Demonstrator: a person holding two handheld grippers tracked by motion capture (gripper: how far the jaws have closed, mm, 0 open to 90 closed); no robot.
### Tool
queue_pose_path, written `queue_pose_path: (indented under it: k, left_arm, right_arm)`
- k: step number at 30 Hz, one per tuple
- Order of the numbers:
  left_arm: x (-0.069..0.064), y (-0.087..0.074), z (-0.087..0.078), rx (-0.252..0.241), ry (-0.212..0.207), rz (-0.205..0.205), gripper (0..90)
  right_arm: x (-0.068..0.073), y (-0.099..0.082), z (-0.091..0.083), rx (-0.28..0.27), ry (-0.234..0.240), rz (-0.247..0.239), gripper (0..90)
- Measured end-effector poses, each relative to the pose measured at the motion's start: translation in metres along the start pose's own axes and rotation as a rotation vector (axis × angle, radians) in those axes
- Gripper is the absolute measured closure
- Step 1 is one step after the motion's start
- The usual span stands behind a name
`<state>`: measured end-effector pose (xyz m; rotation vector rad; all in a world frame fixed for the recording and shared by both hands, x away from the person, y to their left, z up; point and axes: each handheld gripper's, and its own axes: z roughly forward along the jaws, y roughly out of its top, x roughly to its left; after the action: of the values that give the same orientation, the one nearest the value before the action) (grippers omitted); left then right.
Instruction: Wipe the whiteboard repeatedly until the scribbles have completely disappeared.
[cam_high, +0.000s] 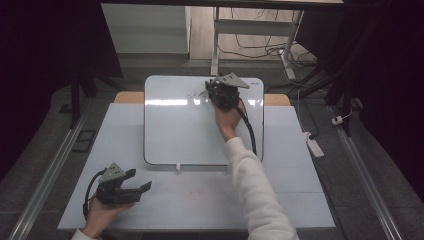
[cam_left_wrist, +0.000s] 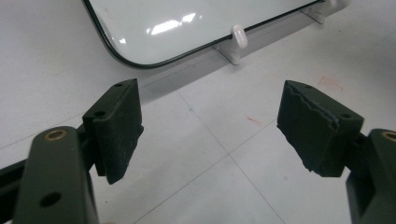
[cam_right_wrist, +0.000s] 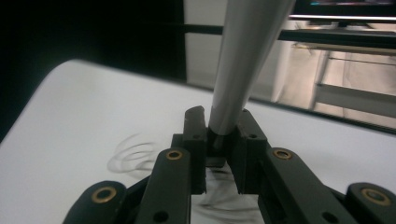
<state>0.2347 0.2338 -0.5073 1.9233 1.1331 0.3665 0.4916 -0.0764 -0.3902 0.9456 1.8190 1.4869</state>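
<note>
Marker (cam_right_wrist: 243, 65) stands upright in right tongs (cam_right_wrist: 219, 140); tip on whiteboard (cam_right_wrist: 70, 116).

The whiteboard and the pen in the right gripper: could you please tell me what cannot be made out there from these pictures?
- Pen tip: right gripper view, hidden between the right gripper fingers.
- Pen's upper end: right gripper view, cut off by the top edge.
- Scribbles on the whiteboard: high view, too small to read; right gripper view, blurred and partly behind the fingers.
- Whiteboard's far part: left gripper view, cut off by the top edge.
</note>
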Motion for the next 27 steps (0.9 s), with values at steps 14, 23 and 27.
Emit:
queue_pose_path:
  k: [14,23,27]
  left_arm:
    - [-0.001,0.002,0.001,0.002,-0.007,0.003,22.9]
    - [0.0,0.001,0.001,-0.004,-0.011,-0.005,23.1]
    - [0.001,0.001,0.0,-0.008,-0.013,-0.007,23.1]
  right_arm:
    - [0.03,-0.01,0.009,0.056,0.126,-0.108,77.5]
    - [0.033,-0.001,0.021,0.038,0.12,-0.08,77.4]
    - [0.042,-0.003,0.025,0.054,0.157,-0.08,77.4]
